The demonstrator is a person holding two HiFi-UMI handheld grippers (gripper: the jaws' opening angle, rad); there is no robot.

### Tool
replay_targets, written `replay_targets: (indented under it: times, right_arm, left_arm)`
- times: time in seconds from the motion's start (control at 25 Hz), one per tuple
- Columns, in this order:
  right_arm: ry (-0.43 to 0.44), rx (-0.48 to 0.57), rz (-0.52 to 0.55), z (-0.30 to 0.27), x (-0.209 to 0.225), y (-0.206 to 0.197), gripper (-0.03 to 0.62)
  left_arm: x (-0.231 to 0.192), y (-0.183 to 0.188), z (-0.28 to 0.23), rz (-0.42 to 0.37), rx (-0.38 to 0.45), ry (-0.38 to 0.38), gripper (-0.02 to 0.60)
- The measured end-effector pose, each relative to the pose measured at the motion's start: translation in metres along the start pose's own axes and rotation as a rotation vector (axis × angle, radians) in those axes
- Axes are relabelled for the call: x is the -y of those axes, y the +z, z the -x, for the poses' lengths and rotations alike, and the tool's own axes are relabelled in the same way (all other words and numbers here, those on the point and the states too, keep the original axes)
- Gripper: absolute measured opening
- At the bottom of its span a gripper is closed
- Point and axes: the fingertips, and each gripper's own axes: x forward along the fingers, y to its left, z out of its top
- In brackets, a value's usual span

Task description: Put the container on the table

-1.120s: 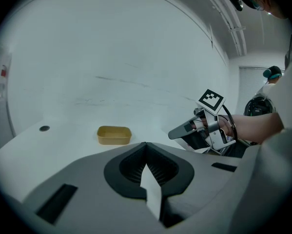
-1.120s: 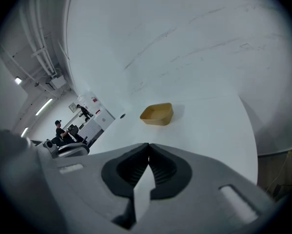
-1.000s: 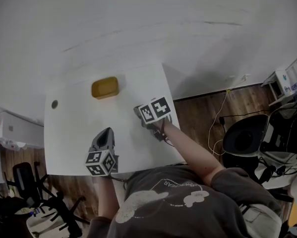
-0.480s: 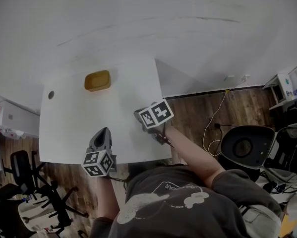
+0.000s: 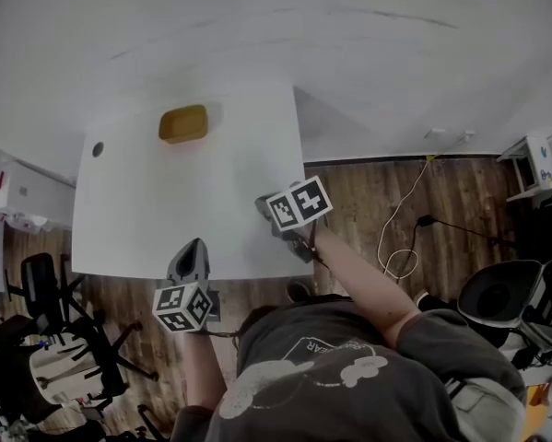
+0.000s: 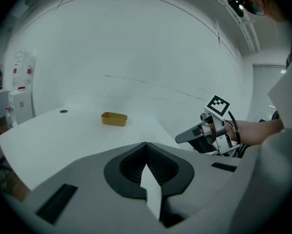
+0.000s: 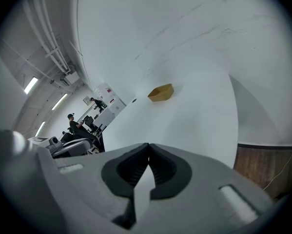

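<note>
The yellow container stands upright on the white table, near its far edge, with nothing touching it. It also shows small in the left gripper view and the right gripper view. My left gripper hangs at the table's near edge, shut and empty. My right gripper is at the near right corner, also shut and empty; it appears from the side in the left gripper view. Both are far from the container.
A small dark round hole sits in the table's far left corner. Black office chairs stand at the left and right. A cable lies on the wood floor. The white wall runs behind the table.
The container has stayed put on the table. Both grippers have drawn back from it, from over the table toward its near edge, and the head view has shifted back with them.
</note>
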Motion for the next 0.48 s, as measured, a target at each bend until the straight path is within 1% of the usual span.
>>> replay_targets:
  times: [0.28, 0.48]
  right_arm:
    - [-0.003, -0.007, 0.023, 0.004, -0.018, -0.017, -0.002]
    - [-0.019, -0.002, 0.03, 0.008, -0.038, -0.029, -0.002]
  left_arm:
    - [0.0, -0.022, 0.023, 0.025, 0.005, -0.004, -0.003]
    - [-0.002, -0.037, 0.051, 0.061, 0.012, -0.007, -0.003]
